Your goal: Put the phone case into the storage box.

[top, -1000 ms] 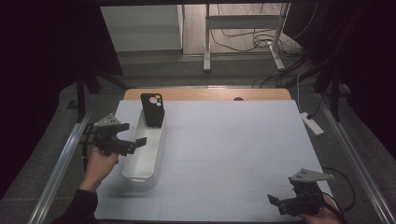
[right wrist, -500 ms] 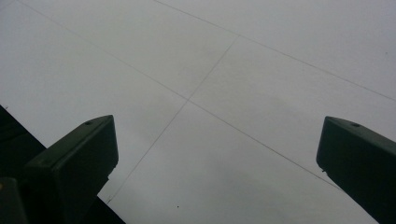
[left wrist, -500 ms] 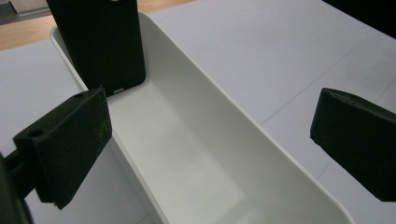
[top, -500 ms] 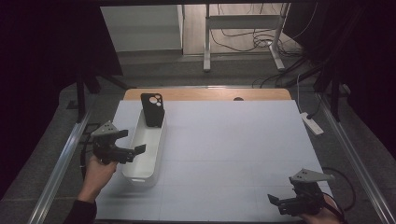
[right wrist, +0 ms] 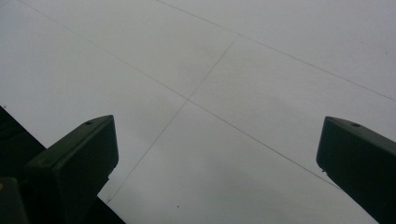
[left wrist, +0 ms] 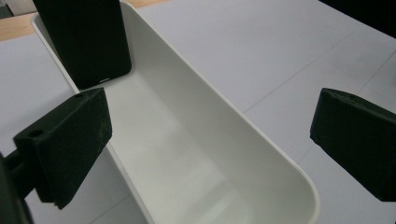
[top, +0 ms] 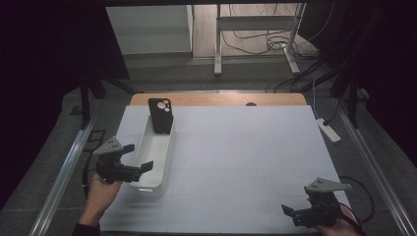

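On the desk's left side: white tray (top: 156,157), long, narrow, rounded corners.
Far end: black phone case (top: 161,115) leaning upright inside.
Left gripper (top: 134,158): wide, astride near rim.
Right gripper (top: 291,212): wide, over bare desk (top: 246,147).

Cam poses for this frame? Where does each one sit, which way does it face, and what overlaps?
High view: above the near edge, looking forward and down; left gripper, right gripper and both hands enter at the bottom.
Left gripper view: rides that gripper, jaws apart, looking along the white tray toward the phone case.
Right gripper view: looks along its open jaws at the table sheet.
Shared: high and left gripper views both show tray and case.
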Motion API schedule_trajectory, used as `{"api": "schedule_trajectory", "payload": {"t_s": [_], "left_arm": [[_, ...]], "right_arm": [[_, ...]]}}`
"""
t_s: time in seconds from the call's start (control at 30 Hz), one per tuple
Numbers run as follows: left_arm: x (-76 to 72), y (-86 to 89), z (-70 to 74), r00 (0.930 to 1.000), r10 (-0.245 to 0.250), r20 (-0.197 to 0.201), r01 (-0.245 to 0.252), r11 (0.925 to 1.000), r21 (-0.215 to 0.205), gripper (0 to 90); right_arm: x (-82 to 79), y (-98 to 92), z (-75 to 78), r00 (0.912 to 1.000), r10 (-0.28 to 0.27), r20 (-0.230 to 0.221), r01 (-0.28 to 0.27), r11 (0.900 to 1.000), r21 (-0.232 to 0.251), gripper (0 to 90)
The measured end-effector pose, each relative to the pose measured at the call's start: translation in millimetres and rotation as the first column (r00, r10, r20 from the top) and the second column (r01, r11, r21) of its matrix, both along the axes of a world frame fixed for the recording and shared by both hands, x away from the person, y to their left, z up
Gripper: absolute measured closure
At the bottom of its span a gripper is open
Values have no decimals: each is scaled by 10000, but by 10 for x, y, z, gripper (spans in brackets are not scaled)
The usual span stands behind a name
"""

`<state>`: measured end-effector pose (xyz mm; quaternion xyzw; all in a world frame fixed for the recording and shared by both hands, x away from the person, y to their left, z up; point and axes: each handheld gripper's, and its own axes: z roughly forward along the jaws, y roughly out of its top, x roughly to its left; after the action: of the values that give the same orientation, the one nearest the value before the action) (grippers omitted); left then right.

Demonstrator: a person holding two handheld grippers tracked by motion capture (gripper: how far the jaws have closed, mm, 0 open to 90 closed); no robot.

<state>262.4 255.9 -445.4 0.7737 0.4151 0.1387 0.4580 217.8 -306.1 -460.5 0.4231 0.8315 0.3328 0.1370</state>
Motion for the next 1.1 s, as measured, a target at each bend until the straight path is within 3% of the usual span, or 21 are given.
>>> {"api": "schedule_trajectory", "payload": {"t_s": [0.23, 0.53, 0.83, 1.1], "left_arm": [[-122, -29, -18, 10000, -10, -67, 12, 9996, 282, 0], [-335, -56, 57, 9998, -16, 205, 4, 9984, 568, 0], [-507, -26, 32, 9997, 217, 76, -221, 9983, 545, 0], [-645, 35, -107, 9982, 544, -265, -526, 9965, 652, 0]], "right_arm": [[-2, -6, 3, 10000, -62, 29, 62, 10000, 33, 0], [0, -4, 2, 10000, -43, 5, 43, 10000, 16, 0], [2, -3, 0, 10000, -95, -29, 95, 10000, -13, 0], [3, -3, 0, 10000, -78, -43, 78, 10000, -19, 0]]}}
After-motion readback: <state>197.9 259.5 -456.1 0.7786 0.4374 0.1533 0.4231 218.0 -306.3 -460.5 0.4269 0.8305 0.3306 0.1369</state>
